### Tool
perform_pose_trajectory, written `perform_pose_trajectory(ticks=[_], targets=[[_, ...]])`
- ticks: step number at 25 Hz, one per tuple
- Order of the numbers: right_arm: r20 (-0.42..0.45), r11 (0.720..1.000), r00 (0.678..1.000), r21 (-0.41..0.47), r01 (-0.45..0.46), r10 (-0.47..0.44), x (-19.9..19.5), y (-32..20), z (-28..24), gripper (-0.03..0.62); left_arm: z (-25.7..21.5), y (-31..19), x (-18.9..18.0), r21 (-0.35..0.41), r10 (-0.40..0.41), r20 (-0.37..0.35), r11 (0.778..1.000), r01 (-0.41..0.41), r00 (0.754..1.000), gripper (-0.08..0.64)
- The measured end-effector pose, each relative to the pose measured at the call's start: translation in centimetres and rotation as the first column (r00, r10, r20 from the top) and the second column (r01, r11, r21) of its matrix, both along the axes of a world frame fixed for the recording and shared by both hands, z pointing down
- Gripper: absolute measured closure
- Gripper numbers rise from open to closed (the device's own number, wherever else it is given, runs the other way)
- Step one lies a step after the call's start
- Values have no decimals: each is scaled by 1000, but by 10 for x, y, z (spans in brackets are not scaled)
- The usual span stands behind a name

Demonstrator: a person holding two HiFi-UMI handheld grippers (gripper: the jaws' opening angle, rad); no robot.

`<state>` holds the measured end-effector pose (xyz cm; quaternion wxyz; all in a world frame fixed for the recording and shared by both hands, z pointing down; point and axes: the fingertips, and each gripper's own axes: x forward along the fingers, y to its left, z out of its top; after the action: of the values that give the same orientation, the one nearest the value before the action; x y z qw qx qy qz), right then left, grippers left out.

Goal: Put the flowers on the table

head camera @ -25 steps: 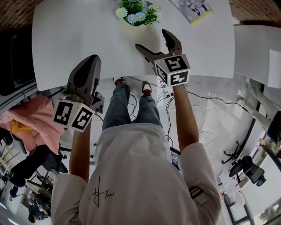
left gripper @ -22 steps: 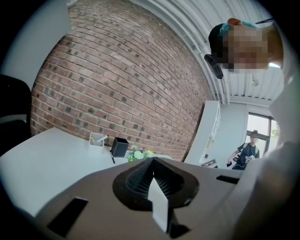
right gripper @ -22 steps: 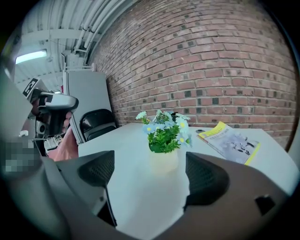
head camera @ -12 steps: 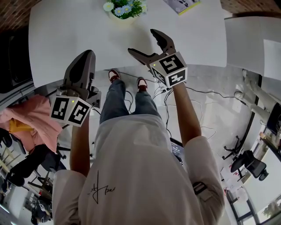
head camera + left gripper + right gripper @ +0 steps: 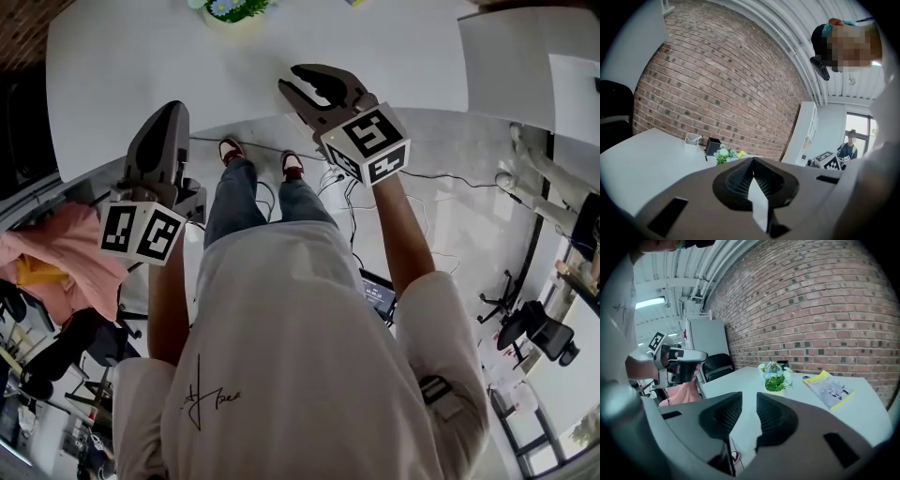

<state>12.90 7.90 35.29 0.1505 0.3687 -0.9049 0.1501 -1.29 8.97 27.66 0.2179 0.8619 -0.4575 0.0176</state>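
While we are standing back from the table (image 5: 141, 75), we are holding both grippers in the air, short of its near edge. We are carrying the left gripper (image 5: 752, 161) with its jaws pressed together on nothing. The right gripper (image 5: 749, 401) has just been closing its jaws; they are now standing a narrow gap apart, with nothing between them.

Farther off, the flowers (image 5: 776, 377) are standing upright in their pot (image 5: 777, 391) on the far part of the table, well apart from both grippers. A book (image 5: 829, 389) is lying near them.

We are judging the placing as done. We are also judging the load as light, with a stiff, possibly smooth pot and soft, fragile blossoms. For any further grip, we are advising the pot wall, below the leaves, never the stems.
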Motion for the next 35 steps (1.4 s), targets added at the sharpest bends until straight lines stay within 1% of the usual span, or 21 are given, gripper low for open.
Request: perform_pose_trajectory(ticks=[3, 7, 12, 20, 24, 29, 35], targets=[[9, 1000, 1000, 6, -2, 2, 9, 12, -12, 509, 1, 6, 6, -6, 7, -7, 1000, -7, 1000, 555], [23, 1000, 1000, 11, 13, -13, 18, 28, -24, 530, 1, 12, 16, 0, 16, -13, 1000, -16, 1000, 555], [20, 999, 1000, 26, 24, -25, 29, 47, -40, 537, -7, 23, 26, 17, 16, -17, 1000, -16, 1000, 555], [22, 998, 1000, 68, 6, -7, 42, 70, -56, 549, -15, 43, 30, 27, -20, -22, 999, 20, 1000, 555], [51, 996, 999, 89, -19, 14, 44, 80, -66, 566, -24, 54, 27, 43, -38, -44, 998, 40, 998, 555], [49, 993, 999, 116, -24, 19, 45, 93, -78, 566, -30, 61, 30, 56, -49, -53, 997, 52, 997, 555], [45, 991, 998, 125, -47, 42, 47, 104, -85, 566, -40, 70, 30, 84, -58, -80, 994, 64, 995, 555]])
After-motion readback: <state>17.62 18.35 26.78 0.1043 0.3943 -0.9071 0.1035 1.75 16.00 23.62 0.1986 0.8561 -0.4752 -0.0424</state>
